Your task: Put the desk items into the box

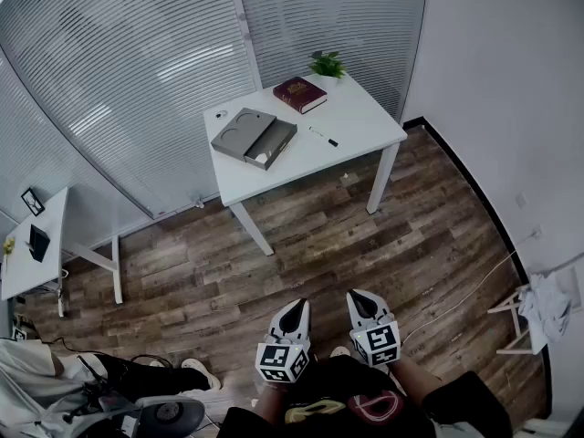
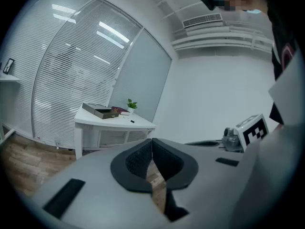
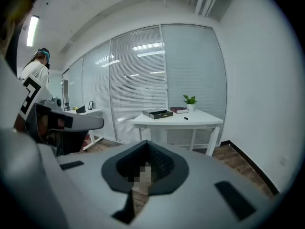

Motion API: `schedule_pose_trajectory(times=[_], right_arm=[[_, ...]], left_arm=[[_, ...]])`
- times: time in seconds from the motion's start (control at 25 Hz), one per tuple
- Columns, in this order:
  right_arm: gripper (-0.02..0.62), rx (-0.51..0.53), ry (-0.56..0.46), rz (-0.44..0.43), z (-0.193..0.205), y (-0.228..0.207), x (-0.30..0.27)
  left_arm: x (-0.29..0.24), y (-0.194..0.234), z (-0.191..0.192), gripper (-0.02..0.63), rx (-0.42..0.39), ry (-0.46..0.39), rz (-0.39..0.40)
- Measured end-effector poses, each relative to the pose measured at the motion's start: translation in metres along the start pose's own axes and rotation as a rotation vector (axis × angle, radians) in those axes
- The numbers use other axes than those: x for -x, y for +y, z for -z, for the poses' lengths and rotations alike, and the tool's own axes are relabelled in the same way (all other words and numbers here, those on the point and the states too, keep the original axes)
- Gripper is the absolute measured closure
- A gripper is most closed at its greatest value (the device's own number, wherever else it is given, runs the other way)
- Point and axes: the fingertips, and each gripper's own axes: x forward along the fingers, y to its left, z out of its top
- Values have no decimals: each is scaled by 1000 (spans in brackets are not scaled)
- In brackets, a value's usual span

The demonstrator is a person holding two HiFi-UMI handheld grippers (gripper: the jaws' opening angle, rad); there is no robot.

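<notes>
A white desk [image 1: 365, 126] stands far ahead across the wooden floor. On it lie an open grey box [image 1: 271, 144] with its lid [image 1: 239, 130] beside it, a red book [image 1: 299, 94], a small potted plant [image 1: 327, 64] and a black pen [image 1: 324, 137]. My left gripper [image 1: 299, 306] and right gripper [image 1: 359, 297] hang side by side close to my body, well short of the desk. Both are shut with nothing between the pads. In the left gripper view the box [image 2: 100, 111] and book [image 2: 120, 110] are small and distant. The right gripper view has the box [image 3: 157, 113] and plant [image 3: 190, 100].
Glass walls with blinds run behind the desk. A second white desk [image 1: 36, 245] with a picture frame stands at the left. A person's legs and gear [image 1: 137, 377] lie at the lower left. A small rack with cloth [image 1: 540, 307] stands by the right wall, and a cable crosses the floor.
</notes>
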Motion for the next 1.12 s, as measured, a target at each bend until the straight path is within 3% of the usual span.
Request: schedule_pose_trajectory(times=[0.4, 0.88, 1.12], right_arm=[[584, -76, -31, 82, -17, 0, -21], [584, -141, -79, 180, -36, 22, -66], [584, -134, -40, 178, -31, 38, -76]], left_arm=[[-11, 35, -13, 588, -16, 7, 30], [-25, 83, -39, 588, -39, 14, 194], [-30, 107, -35, 588, -48, 63, 167]])
